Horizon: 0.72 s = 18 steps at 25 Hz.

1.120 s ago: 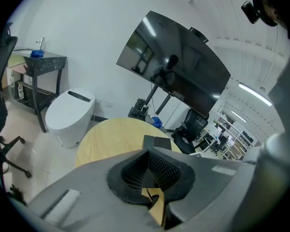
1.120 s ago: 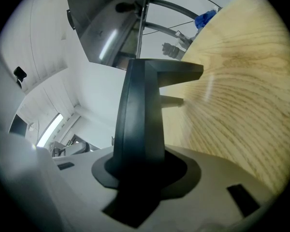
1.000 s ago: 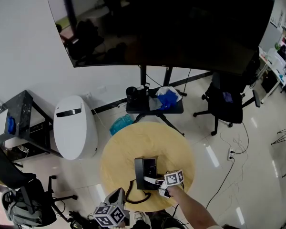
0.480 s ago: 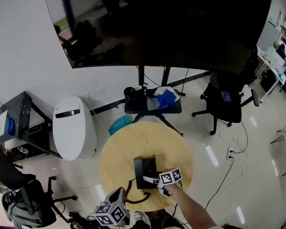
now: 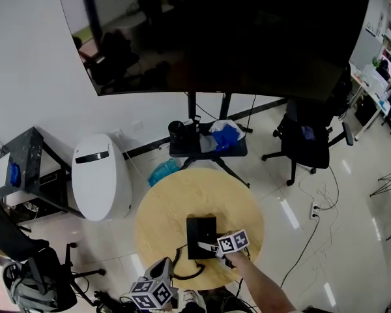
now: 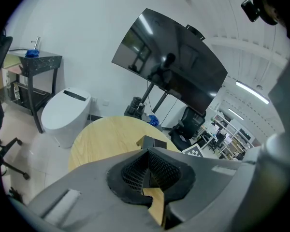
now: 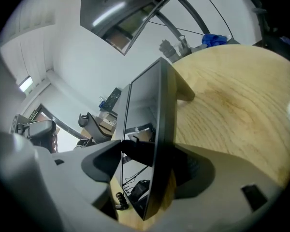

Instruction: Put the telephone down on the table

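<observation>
At the bottom centre of your head view the round pale-wood tabletop stands on a glossy light floor streaked with reflected light. A white wall fills the upper left, and a huge dark curved screen on a black stand spans the top. At the left of the frame you have a white rounded unit and a dark-topped side table, above the tabletop a low black shelf carrying a blue bundle, and at the right a black office chair with cables trailing below it.
</observation>
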Available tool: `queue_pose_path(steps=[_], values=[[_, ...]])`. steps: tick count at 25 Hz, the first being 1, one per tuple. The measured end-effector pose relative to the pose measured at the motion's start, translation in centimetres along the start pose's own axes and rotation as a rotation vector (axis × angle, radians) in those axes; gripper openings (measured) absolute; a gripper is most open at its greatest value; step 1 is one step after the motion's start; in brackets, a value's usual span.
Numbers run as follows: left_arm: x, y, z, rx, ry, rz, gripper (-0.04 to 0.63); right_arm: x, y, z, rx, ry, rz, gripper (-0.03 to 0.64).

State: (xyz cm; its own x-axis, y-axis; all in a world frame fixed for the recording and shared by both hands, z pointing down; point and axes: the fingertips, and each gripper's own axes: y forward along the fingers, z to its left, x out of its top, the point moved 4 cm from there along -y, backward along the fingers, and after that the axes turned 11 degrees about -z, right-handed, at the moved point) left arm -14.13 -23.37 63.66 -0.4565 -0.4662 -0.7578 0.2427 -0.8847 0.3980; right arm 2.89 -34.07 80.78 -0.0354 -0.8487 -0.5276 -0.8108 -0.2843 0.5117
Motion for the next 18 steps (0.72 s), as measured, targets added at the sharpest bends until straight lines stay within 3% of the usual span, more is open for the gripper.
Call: queue_pose_path(steps=[7, 12, 18], values=[[-0.4, 0.3, -0.3, -0.013, 0.004, 0.015, -0.014, 0.5, -0.1, -0.2, -0.070, -0.106, 0.030, 0.373], [-0.4, 0.6, -0.5, -0.026, 0.007, 0.018, -0.014, 0.5, -0.1, -0.6, -0.121, -0.116, 0.040, 0.420], [0.3, 0.5, -0.4, -0.028, 0.012, 0.002, -0.014, 2.5, -2.3, 0.1, -0.143, -0.121, -0.074, 0.420]])
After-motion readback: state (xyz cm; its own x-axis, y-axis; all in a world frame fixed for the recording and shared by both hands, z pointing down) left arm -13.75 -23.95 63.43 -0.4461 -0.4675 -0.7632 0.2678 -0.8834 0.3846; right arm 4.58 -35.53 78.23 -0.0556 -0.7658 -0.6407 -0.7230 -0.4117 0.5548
